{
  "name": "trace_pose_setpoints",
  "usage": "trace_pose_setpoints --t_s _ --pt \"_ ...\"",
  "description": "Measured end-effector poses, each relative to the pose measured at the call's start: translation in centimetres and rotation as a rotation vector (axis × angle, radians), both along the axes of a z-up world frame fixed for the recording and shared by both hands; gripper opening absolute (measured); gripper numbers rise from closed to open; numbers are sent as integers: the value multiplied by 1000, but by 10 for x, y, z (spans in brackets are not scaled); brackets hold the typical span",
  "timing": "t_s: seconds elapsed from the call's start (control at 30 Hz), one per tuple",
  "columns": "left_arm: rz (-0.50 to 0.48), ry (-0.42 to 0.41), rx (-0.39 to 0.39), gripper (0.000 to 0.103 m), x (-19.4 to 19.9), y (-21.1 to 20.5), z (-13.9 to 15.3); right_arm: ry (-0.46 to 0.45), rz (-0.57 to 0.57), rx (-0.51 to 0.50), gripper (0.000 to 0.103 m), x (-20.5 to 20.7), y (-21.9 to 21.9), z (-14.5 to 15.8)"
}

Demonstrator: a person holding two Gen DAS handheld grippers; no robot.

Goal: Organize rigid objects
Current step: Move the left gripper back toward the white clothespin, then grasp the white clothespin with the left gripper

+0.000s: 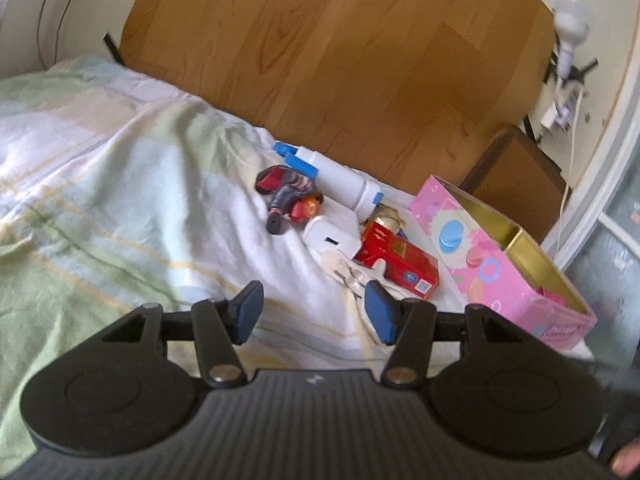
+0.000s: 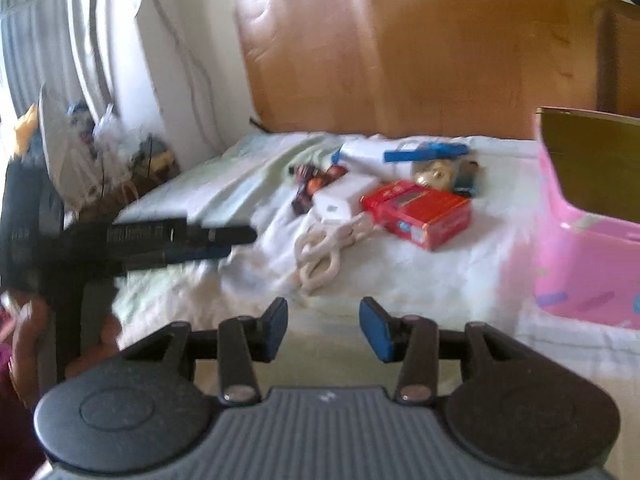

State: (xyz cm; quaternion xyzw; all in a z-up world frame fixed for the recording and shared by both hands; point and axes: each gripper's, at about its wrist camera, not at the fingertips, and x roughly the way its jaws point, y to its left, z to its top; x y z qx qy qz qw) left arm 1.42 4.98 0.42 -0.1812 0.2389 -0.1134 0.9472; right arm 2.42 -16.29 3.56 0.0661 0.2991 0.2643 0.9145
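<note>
Bed (image 1: pixel 120 208), one pink box (image 1: pixel 500 256), one red carton (image 1: pixel 396 260), one white charger (image 1: pixel 332 238), both grippers' jaws apart

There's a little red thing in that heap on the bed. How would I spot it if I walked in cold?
Find the open pink box at the edge of the bed, below the wooden headboard. Just beside it, in the small heap, lies a red carton. It is the only boxy, bright red item, next to a white charger and its coiled cable.

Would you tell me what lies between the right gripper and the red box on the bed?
In the right wrist view, a coiled white cable lies on the sheet between the open right gripper and the red box.
</note>
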Motion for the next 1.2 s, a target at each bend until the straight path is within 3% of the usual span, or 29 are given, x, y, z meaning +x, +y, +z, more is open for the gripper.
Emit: trace_pose_setpoints --t_s 0.1,0.2,0.23,0.3,0.4,0.57,0.67,0.77,0.87,0.93,1.03,1.1,1.2 --pt "2 -11 23 59 -2 -3 0 -14 15 31 41 11 6 12" --pt "17 10 1 59 2 3 -2 -23 42 -21 41 26 25 13" --pt "25 16 -9 59 3 5 -3 -12 45 -35 37 31 30 10" --pt "30 20 -16 59 3 7 -3 27 23 -60 17 41 35 4" --pt "27 11 -1 59 1 4 -2 91 -52 52 15 44 10 -3" --pt "1 4 47 59 2 -6 0 150 -214 78 14 37 -40 -21" --pt "-18 1 74 59 0 -16 5 99 -221 56 16 24 -48 -18" --pt "-86 1 44 59 -2 -29 10 6 -190 -7 17 13 -38 -9" --pt "-126 -3 123 57 0 -53 15 -51 -149 -50 17 10 -26 -3" --pt "-148 8 125 55 6 -59 16 -81 -117 -88 17 8 -17 -1" --pt "-154 48 88 45 21 -59 16 -114 -71 -151 17 9 -3 -1" --pt "-154 83 48 32 29 -55 13 -125 -41 -163 17 13 4 0" --pt "-157 126 -15 26 42 -55 9 -126 -15 -198 17 20 12 -3"
